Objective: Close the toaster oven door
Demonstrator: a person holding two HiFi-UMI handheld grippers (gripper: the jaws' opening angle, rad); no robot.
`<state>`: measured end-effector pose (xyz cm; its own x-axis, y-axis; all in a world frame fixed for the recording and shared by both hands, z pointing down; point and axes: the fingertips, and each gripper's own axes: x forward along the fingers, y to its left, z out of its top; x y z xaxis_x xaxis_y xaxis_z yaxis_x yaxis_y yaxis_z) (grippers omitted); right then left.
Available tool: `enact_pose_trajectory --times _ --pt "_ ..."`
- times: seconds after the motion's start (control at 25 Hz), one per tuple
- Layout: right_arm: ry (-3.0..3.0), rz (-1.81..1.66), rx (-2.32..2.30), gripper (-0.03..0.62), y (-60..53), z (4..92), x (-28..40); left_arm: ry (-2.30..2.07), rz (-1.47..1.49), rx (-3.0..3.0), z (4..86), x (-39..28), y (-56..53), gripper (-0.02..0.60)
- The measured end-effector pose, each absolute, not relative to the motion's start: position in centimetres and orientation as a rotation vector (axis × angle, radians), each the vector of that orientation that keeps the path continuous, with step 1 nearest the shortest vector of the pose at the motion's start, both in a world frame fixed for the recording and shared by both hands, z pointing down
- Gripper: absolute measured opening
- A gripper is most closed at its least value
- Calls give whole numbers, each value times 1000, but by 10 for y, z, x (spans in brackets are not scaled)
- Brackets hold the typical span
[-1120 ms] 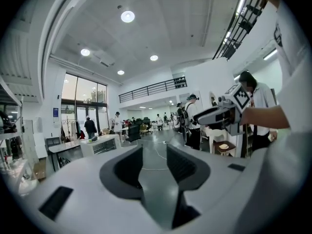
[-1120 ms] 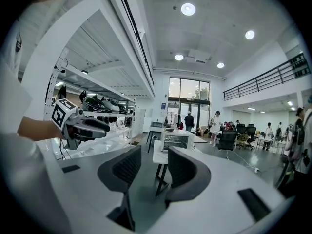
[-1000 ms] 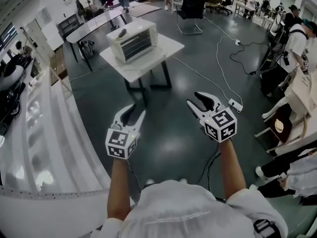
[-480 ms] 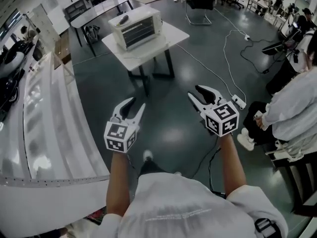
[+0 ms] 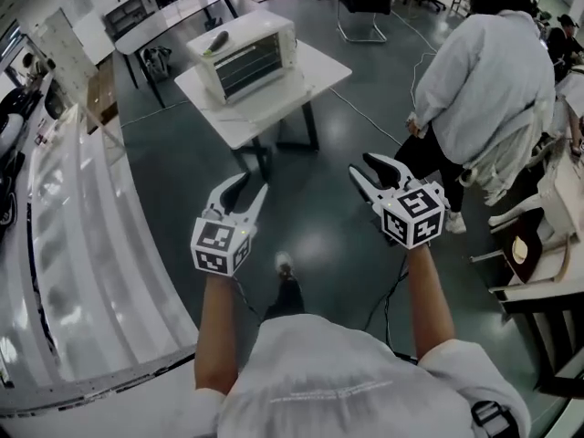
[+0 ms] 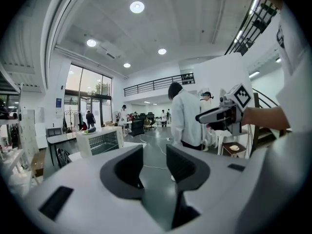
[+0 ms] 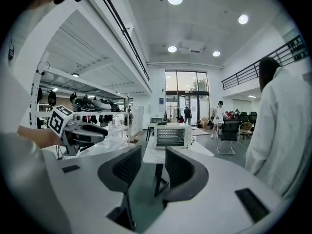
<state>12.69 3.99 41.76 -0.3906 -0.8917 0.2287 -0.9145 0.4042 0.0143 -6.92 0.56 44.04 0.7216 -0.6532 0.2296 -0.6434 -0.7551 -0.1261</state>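
The toaster oven (image 5: 245, 57) is a pale, boxy appliance standing towards the far left of a white square-topped desk (image 5: 278, 108) with dark legs. Its door (image 5: 251, 69) stands upright against the body, and horizontal bars show through the glazed front; what lies inside cannot be told. A dark elongated object (image 5: 216, 41) lies on the oven's flat top. Both tools are well apart from the oven, held level over the dark glossy floor (image 5: 319, 245) on bare, extended forearms. The left hand-held gripper (image 5: 254, 186) points towards the desk, its ribbed black pads a narrow gap apart with nothing between them. The right hand-held gripper (image 5: 359, 164) is likewise narrowly parted and empty. A person in a pale jacket (image 5: 484, 71) stands just right of it.
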Motion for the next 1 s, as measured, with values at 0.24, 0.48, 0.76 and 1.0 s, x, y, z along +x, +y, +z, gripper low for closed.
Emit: enact_pose_trajectory --times 0.24,0.48,0.76,1.0 --pt "-2434 143 1581 164 -71 405 119 1051 -366 -2879 423 -70 -108 156" --pt "-2411 175 1637 164 -169 406 121 1084 -312 -2894 423 -77 -198 156" --pt "-2335 199 1590 164 -249 438 129 1119 -355 -2915 440 -73 -272 147" --pt "-2314 284 1519 164 -310 480 155 1226 -419 -2963 482 -57 -323 144"
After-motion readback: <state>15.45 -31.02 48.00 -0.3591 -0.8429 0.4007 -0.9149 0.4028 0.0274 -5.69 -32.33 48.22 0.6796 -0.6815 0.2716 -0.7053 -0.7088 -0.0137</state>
